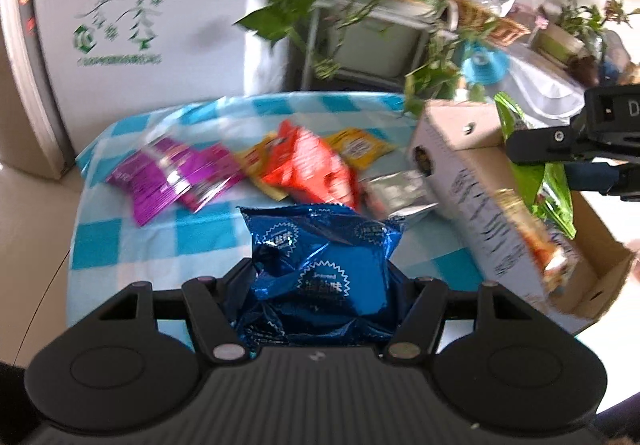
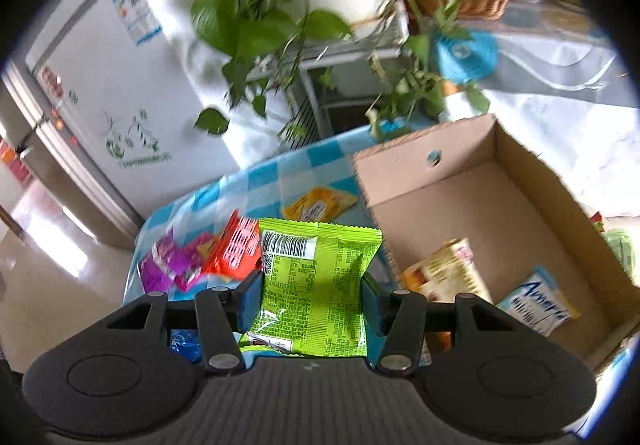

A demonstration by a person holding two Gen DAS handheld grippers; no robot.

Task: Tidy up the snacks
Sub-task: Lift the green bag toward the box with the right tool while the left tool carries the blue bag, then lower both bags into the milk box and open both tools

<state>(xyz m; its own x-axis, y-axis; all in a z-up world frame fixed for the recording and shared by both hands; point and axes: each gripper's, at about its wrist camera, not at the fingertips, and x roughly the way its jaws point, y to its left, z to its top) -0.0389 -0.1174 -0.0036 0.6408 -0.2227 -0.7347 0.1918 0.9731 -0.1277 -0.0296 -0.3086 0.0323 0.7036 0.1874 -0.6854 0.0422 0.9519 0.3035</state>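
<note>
My left gripper is shut on a crinkled blue snack bag, lifted above the blue-checked tablecloth. My right gripper is shut on a green snack bag, barcode side up; in the left wrist view that green bag hangs over the cardboard box. Left on the cloth lie purple packets, an orange bag, yellow packets and a silver packet. The open cardboard box holds a cream packet and a white-and-blue packet.
Trailing green houseplants hang over a white metal stand behind the table. A white refrigerator stands at the left. A wicker basket and a blue round object sit at the back right. The floor lies to the table's left.
</note>
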